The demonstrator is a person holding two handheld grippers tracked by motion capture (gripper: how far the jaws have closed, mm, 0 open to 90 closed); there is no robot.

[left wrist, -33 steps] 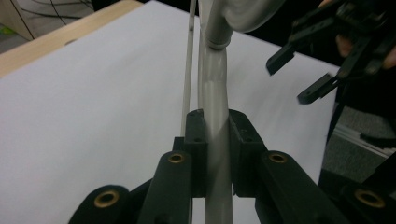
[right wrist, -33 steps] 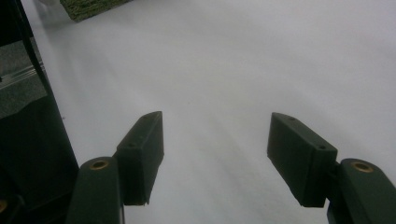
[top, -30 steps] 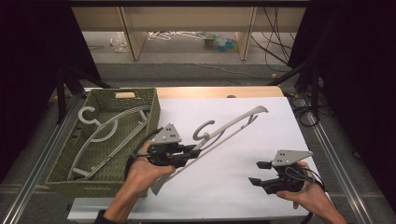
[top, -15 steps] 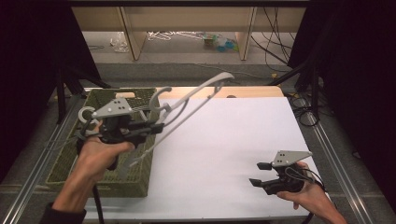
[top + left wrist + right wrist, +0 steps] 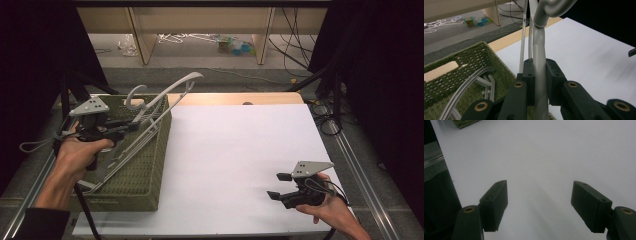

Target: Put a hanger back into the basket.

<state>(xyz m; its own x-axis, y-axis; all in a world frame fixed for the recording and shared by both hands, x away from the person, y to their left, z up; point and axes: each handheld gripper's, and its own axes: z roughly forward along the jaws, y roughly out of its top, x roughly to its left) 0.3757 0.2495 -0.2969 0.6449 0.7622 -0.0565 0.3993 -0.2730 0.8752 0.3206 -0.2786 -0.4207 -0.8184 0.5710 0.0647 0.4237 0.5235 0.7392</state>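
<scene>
So the grey hanger (image 5: 162, 97) has gone from lying out on the white table (image 5: 240, 150) a second ago to hanging over the green woven basket (image 5: 145, 165) at the table's left end. The left gripper (image 5: 131, 127) is clamped tight on its stem (the left gripper view shows both black pads pinching the grey bar (image 5: 539, 75) with no slack), and the hook end is tilted up and away, sticking out past the basket's far rim. There's already at least one other hanger (image 5: 125, 155) lying in the basket, so my read is this one just needs lowering and letting go, probably laid flat alongside it so the hooks don't tangle. The right gripper (image 5: 278, 186) sits near the table's front right corner, holding nothing; its jaws have just been opening wider, and there's only bare table between them (image 5: 539, 195). No more hangers on the table as far as I can see.
</scene>
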